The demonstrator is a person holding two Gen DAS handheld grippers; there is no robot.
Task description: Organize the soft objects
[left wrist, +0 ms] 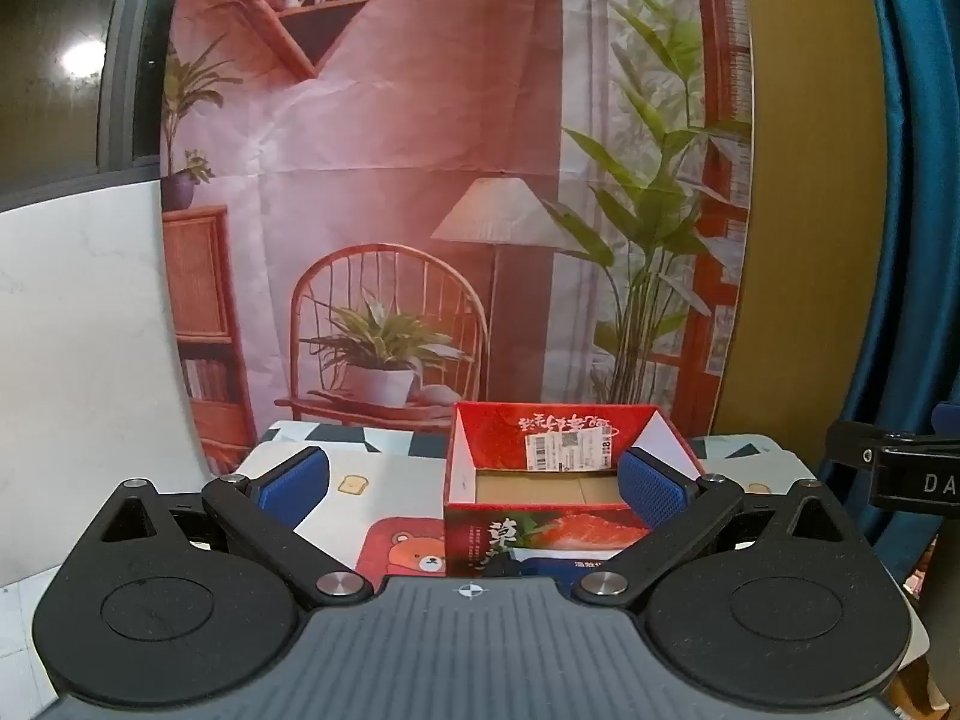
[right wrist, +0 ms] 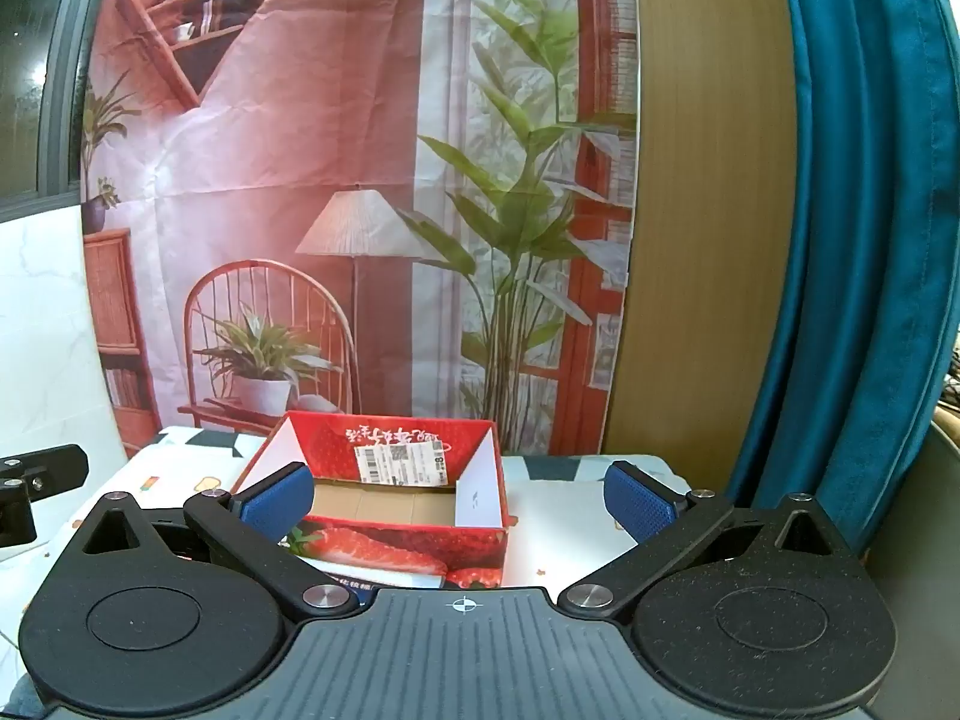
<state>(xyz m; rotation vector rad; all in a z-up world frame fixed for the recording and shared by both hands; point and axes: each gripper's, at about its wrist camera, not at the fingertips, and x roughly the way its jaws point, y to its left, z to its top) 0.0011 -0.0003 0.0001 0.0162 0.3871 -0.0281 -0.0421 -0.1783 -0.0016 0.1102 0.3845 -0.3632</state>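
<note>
Both tongs spread wide and empty, left gripper (left wrist: pixel 474 483), right gripper (right wrist: pixel 459 495), open red strawberry box (left wrist: pixel 540 531) at twelve o'clock, patterned tablecloth (left wrist: pixel 384 480) beneath

The tabletop (left wrist: pixel 738 456) is covered by a patterned cloth (left wrist: pixel 384 480) on which a toast motif and a bear panel are printed. An open red strawberry carton (left wrist: pixel 540 531) is set on it at lower centre of both frames, a white label being stuck inside its far wall.
</note>
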